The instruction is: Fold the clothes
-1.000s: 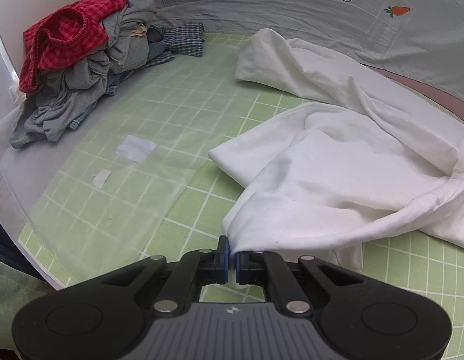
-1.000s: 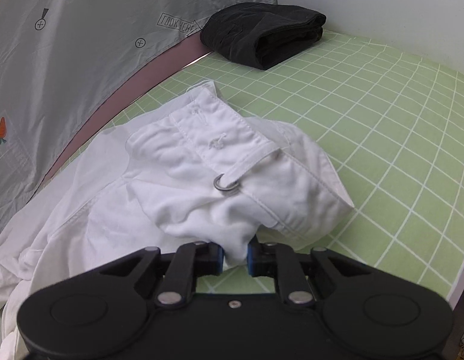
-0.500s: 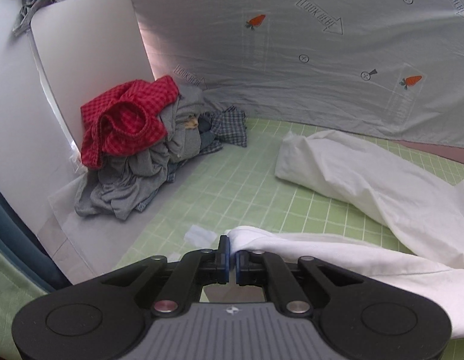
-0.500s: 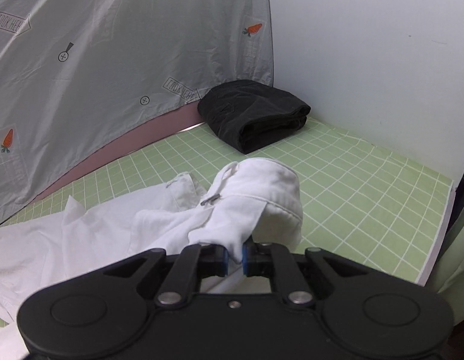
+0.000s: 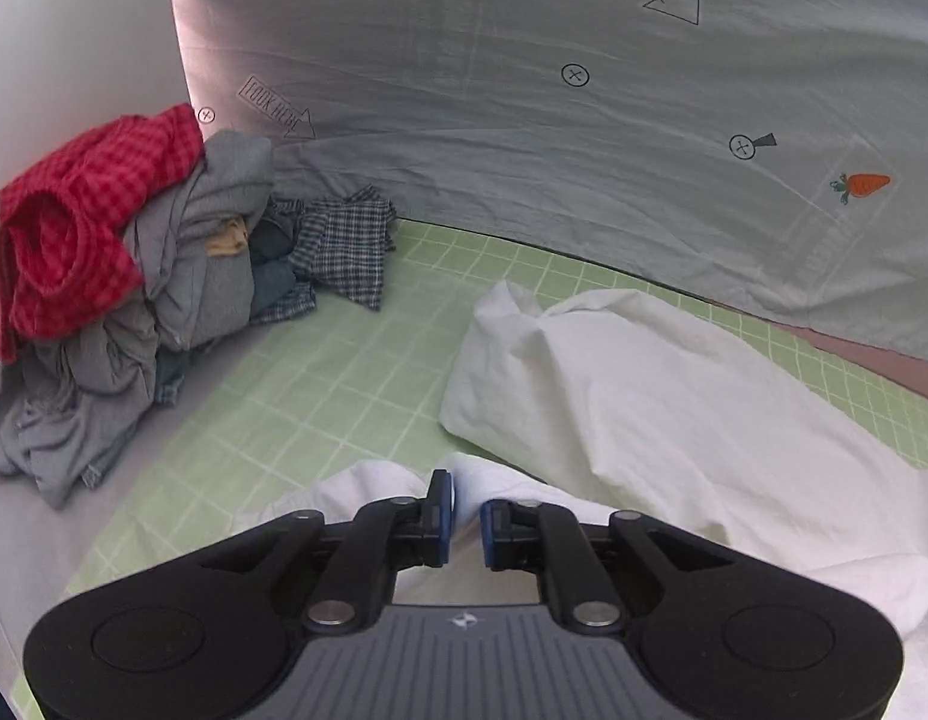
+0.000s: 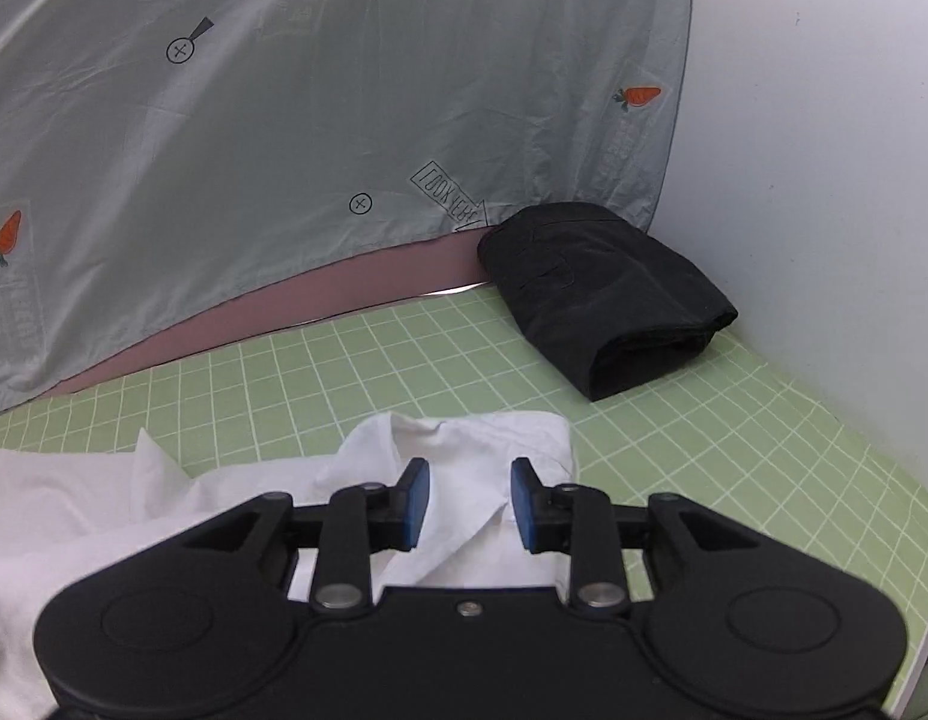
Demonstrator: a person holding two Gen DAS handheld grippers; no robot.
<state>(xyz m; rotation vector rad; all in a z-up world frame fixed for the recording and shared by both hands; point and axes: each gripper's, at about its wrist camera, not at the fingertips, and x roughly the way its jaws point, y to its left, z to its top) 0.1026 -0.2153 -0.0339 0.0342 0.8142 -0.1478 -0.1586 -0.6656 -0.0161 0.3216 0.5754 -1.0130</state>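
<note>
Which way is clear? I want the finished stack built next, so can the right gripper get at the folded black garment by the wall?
Probably yes: only bare green grid mat lies between the right gripper, fingers opening over the white garment, and the folded black garment.

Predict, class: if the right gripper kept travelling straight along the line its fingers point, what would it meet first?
Most likely the white garment lying just ahead of the right gripper, whose jaws are opening. The folded black garment sits farther off and to the right, though depth is uncertain.
</note>
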